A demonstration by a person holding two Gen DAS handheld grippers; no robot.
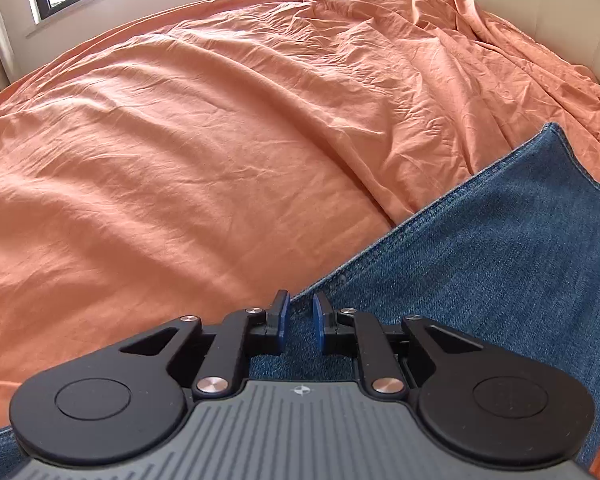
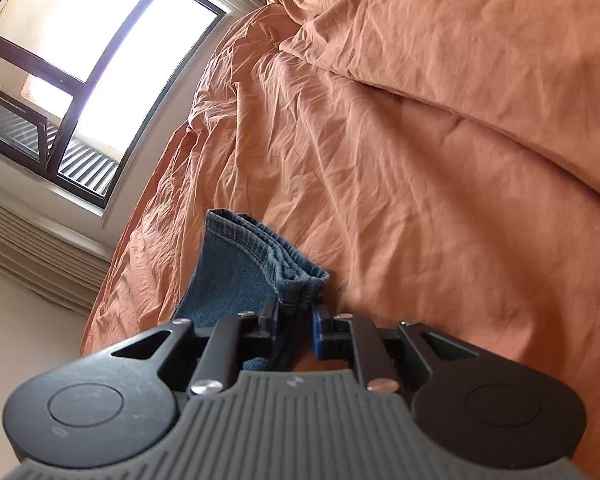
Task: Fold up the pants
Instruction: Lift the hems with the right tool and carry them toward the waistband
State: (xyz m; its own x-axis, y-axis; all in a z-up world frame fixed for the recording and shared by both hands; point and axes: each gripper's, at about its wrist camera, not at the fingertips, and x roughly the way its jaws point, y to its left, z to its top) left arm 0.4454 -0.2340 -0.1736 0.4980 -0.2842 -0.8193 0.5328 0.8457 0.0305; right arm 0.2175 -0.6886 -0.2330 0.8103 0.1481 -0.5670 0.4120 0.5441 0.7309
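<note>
The left gripper (image 1: 300,322) hovers low over the blue jeans (image 1: 500,272), its two blue-padded fingers (image 1: 285,316) standing slightly apart with a narrow gap between them; denim shows through that gap, and nothing is pinched there. The tips sit right at the stitched side seam of the jeans, where the denim meets the bedding. From there the leg runs away to the upper right, flat on the bed, ending at a hemmed edge near the right border of the view.

The right gripper (image 2: 296,320) is clamped on the jeans (image 2: 240,276): a bunched, layered edge of denim with several rows of stitching passes between its pads (image 2: 320,330) and stands up just beyond the tips, lifted off the bedding. The cloth fans out to the left of the jaws, its far corner curling upward.

Under and around both sits a wrinkled orange duvet (image 1: 188,152), covering nearly the whole bed; a thicker fold of it lies across the far right in the right wrist view. Beyond the bed is a dark-framed window (image 2: 88,64), bright with daylight, one lower pane swung open, with pale ribbed panelling below it. In the left wrist view a cream padded headboard (image 1: 540,4) rises at the far right corner
</note>
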